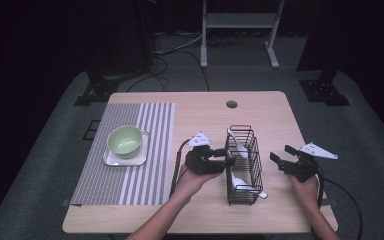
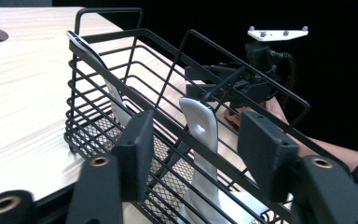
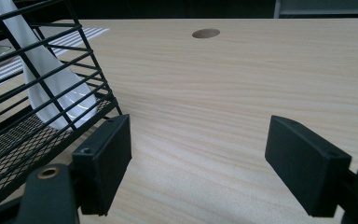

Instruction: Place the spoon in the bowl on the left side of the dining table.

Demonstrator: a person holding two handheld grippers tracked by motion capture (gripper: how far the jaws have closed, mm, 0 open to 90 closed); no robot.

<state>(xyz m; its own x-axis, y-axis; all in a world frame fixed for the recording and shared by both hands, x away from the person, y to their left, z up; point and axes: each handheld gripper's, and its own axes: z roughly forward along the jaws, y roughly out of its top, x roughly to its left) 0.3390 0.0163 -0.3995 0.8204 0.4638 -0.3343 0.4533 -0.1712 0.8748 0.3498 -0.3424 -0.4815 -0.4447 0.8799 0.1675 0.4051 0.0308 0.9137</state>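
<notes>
Item: black wire basket (image 1: 243, 165), set on wooden table (image 1: 275, 115), right of centre. Contents: two white spoons; near spoon (image 2: 200, 135) leaned w/ handle up, far spoon (image 1: 236, 144) propped at back end.
L gripper (image 1: 226, 159): held at basket's left wall, jaws part-closed either side of near spoon's handle, pads not pressed on it.
R gripper (image 1: 280, 159): held right of basket, apart from it, jaws spread wide, nothing gripped.
Also noted: green bowl (image 1: 125, 140) on striped mat (image 1: 130, 150), well left.

A recording lab or studio is suggested by a lone wooden table (image 1: 260, 107) on grey carpet (image 1: 55, 150), dark surroundings, trailing cables (image 1: 167, 62) and stand legs (image 1: 240, 37).
</notes>
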